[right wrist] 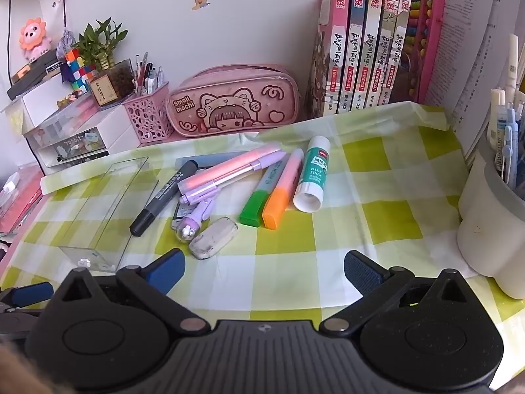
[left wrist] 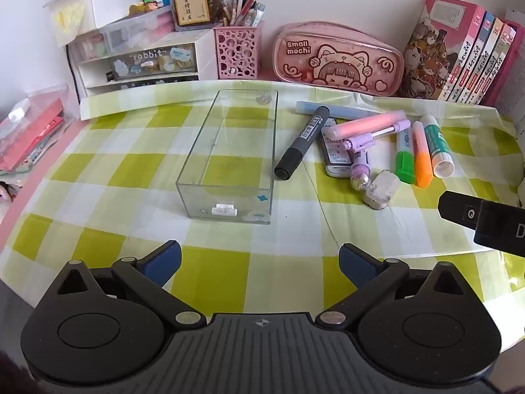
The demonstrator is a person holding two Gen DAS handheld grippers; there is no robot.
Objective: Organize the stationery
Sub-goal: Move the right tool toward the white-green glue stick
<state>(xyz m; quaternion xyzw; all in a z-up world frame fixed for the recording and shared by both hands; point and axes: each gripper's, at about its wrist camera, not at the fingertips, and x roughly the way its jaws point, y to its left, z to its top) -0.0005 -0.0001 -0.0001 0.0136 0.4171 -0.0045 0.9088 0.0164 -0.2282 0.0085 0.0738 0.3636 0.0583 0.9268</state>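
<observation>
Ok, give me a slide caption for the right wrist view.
Open right gripper hovers over a checked cloth before a pile of markers, a glue stick and an empty clear box.

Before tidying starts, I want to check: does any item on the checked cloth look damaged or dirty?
Yes. The white block eraser, lying nearest the camera in front of the loose pens, has grey smudges and worn edges. Nothing else looks damaged.
</observation>
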